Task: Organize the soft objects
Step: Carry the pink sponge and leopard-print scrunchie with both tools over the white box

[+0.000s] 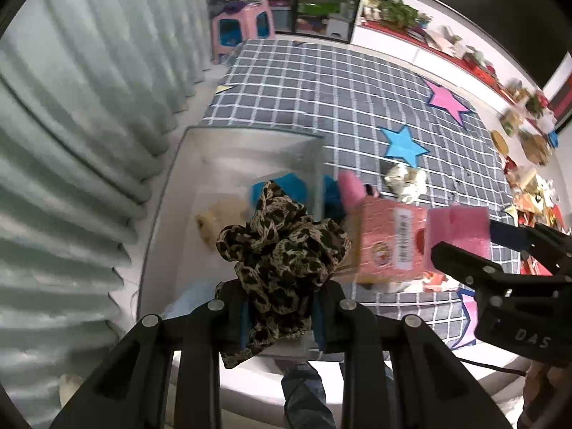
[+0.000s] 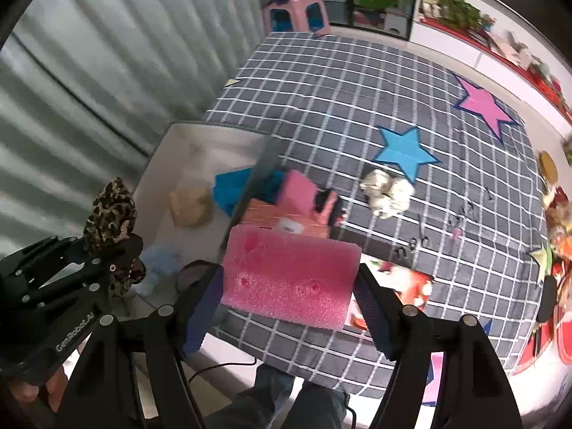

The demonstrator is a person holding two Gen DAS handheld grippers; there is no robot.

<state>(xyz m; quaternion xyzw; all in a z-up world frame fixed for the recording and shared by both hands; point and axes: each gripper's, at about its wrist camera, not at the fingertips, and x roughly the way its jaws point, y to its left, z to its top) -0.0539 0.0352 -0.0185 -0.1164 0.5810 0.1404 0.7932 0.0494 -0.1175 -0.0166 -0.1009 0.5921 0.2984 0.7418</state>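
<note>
The left gripper (image 1: 282, 307) has its jaws clamped on a leopard-print scrunchie (image 1: 282, 250), which it holds above the clear plastic bin (image 1: 171, 193), and the right gripper (image 2: 286, 296) has its jaws pressed on both ends of a pink sponge (image 2: 289, 279), held just beside the bin over a pink box (image 2: 282, 221). Inside the bin lie a beige soft piece (image 2: 189, 205), a blue cloth (image 2: 232, 189) and a light blue fluffy thing (image 2: 161, 261). Further out, a cream scrunchie (image 2: 388, 193) lies on the grey checked blanket (image 2: 339, 107), near its blue star (image 2: 405, 152).
</note>
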